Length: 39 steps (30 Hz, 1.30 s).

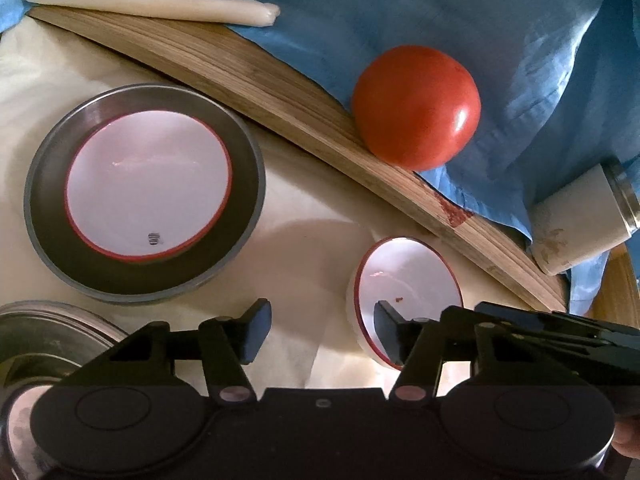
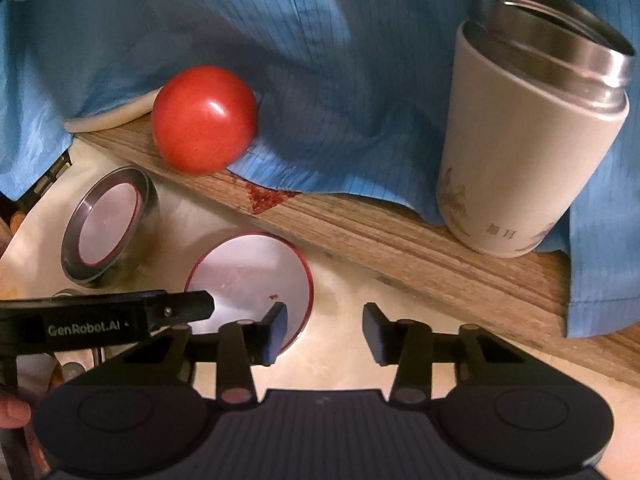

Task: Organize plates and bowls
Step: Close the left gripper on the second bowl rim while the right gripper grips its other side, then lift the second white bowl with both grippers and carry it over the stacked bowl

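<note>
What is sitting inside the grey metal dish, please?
Inside the grey metal dish sits a white red-rimmed bowl, apparently empty apart from a small dark sticker. The dish floor beneath it is covered, so anything there cannot be seen.

Reds, whites and blue on pale cloth

White red-rimmed bowl; another sits in a grey metal dish. Red tomato, pinstriped blue cloth, tan striped board, cream steel-rimmed jar.
</note>
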Available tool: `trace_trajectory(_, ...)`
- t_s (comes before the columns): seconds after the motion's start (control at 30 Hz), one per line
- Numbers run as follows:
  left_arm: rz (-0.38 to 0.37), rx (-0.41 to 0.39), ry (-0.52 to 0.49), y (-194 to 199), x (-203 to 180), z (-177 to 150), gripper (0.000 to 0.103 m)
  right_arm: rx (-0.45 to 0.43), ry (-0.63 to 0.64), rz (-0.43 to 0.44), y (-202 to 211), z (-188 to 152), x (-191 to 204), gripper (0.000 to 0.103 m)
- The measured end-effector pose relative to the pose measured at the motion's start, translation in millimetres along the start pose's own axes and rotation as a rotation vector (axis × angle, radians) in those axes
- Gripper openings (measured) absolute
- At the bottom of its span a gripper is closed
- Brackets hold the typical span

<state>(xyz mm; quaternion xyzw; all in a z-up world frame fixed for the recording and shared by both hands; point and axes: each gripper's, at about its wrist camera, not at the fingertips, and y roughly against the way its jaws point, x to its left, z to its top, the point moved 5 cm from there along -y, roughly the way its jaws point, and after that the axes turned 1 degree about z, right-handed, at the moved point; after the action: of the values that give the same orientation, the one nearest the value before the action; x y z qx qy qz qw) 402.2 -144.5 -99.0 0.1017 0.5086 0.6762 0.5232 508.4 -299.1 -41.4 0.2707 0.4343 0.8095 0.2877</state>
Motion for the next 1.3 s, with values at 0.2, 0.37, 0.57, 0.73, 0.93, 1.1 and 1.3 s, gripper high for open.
trace_trajectory(0.2, -0.004, 0.001, -0.005, -2, -1, 0, 0.047, 0.01, 0.0, 0.007, -6, 1, 3, 0.038)
trace_trajectory(0.37, -0.003, 0.002, -0.01, -4, -2, 1, 0.04, 0.034, -0.004, -0.007, -13, 5, 5, 0.039)
trace_trajectory(0.57, -0.014, 0.004, -0.022, -4, -7, 0, 0.033, 0.038, -0.003, 0.004, -19, 9, 12, 0.025)
trace_trajectory(0.73, -0.024, 0.008, -0.019, -8, -8, 0, 0.03, 0.046, 0.0, 0.011, -19, 9, 14, 0.016)
trace_trajectory(0.93, -0.041, 0.019, -0.023, -12, -6, 2, 0.028, 0.048, -0.012, 0.013, -26, 8, 18, 0.011)
trace_trajectory(1.1, -0.044, 0.027, -0.016, -13, -4, 4, 0.028, 0.042, -0.042, 0.007, -29, 7, 21, 0.01)
trace_trajectory(1.3, -0.07, 0.028, -0.028, -16, -8, 5, 0.012, 0.035, -0.063, 0.003, -25, 6, 16, 0.009)
